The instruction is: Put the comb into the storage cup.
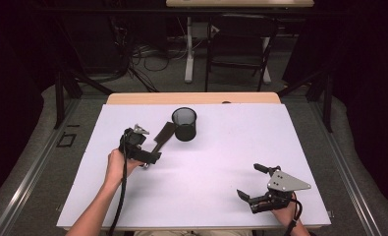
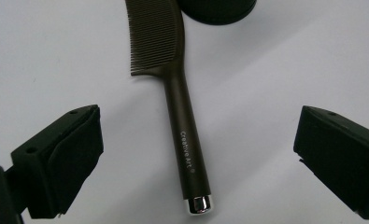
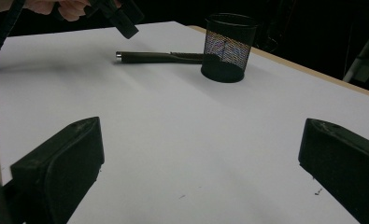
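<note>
Black comb lies flat — untouched — between the wide-open left claw jaws.

The dark comb carries small white lettering along its handle, reading "Creative Art", near the handle's silver-capped end.

A matt dark plastic comb with a shiny metal end cap lies beside a black wire-mesh cup on the bench's smooth, matt white surface.
</note>
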### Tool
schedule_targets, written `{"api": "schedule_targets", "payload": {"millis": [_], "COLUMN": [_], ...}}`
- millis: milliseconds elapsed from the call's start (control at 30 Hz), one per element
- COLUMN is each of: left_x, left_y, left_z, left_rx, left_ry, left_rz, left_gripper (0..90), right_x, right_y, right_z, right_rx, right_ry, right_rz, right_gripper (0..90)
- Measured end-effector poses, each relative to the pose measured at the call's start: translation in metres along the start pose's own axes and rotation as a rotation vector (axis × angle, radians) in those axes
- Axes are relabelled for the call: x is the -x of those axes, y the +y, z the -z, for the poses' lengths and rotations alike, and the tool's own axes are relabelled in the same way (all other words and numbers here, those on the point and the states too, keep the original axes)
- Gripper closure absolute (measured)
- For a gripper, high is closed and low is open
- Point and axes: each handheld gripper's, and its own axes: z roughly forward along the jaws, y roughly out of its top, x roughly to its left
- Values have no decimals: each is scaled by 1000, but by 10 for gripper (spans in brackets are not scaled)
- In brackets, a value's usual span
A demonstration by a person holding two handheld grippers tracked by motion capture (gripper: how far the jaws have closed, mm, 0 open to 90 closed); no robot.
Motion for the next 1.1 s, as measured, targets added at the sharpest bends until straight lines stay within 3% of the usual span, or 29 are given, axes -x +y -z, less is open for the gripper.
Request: {"api": "schedule_targets", "payload": {"millis": [233, 267, 500, 667, 833, 933, 1100], "left_x": [-7, -10, -14, -15, -14, -15, -15], "left_y": [7, 10, 20, 28, 31, 32, 34], "left_z": [-2, -5, -12, -18, -26, -29, -32], "left_rx": [-50, -79, -144, -180, -181, -189, -196], "left_ry": [6, 11, 20, 31, 35, 24, 24], "left_rz": [15, 14, 12, 4, 3, 6, 1], "left_gripper": [1, 1, 0, 0, 1, 44, 191], "right_x": [0, 0, 1, 1, 1, 1, 1], "right_y": [0, -1, -1, -1, -1, -1, -1], "right_z": [0, -1, 0, -1, 0, -1, -1], "right_rx": [-3, -2, -6, -9, -10, -9, -11], "right_ry": [1, 1, 2, 6, 11, 13, 15], "right_rz": [-2, -2, -2, 0, -4, 0, -4], "right_gripper": [0, 0, 0, 0, 0, 0, 0]}}
